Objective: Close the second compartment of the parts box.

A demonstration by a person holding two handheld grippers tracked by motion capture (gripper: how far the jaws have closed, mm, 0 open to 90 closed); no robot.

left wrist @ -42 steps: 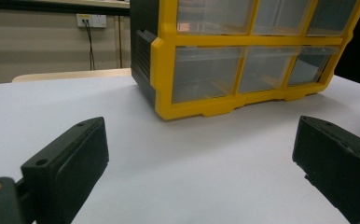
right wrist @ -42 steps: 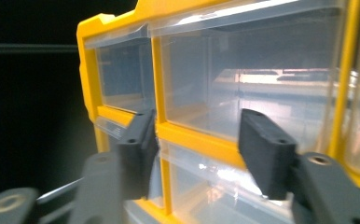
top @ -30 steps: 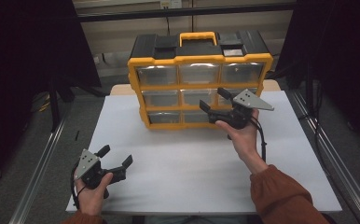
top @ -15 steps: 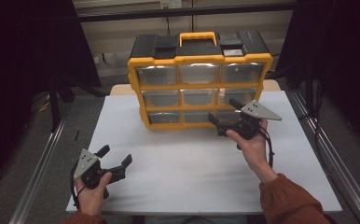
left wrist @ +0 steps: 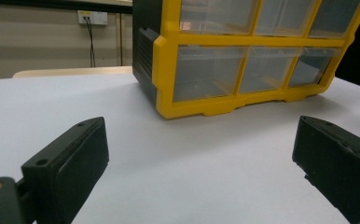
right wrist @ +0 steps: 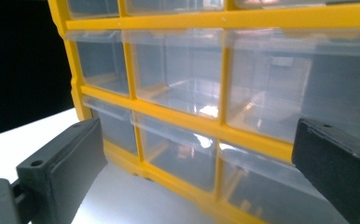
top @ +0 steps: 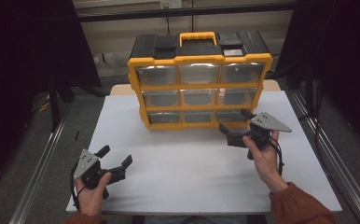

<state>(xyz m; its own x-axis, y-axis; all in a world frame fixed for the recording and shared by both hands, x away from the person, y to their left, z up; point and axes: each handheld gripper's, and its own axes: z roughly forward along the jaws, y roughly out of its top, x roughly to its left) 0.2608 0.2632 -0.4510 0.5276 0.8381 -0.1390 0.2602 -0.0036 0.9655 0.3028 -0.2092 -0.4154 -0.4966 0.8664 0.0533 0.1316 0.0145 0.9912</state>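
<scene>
Since the earlier frames the right gripper (top: 236, 127) has drawn back from the front of the yellow-framed plastic drawer cabinet (top: 199, 79) and sunk toward the right side of the tabletop (top: 187, 163), and its jaws have just been opening with nothing between them; they now stand spread wide and empty. In the high view it sits just in front of the cabinet's lower right corner, near it but not touching, held in the right hand (top: 264, 156), whose rust-coloured sleeve (top: 299, 205) comes in at the near right corner of the tabletop. Its own view looks between the two black jaws at the clear drawers (right wrist: 178, 74) of the cabinet's lower rows, all pushed in flush with the yellow frame. The cabinet, black on top with a yellow carrying handle (top: 197, 37), stands upright at the middle of the far edge of the white tabletop, three rows of three drawers facing the person. The left gripper (top: 115, 156) has kept its place near the near left corner, held in the left hand (top: 92, 191), well apart from the cabinet; its jaws are also spread wide with only bare tabletop between them, and its view shows the cabinet's left lower corner (left wrist: 169, 100) farther off.
</scene>
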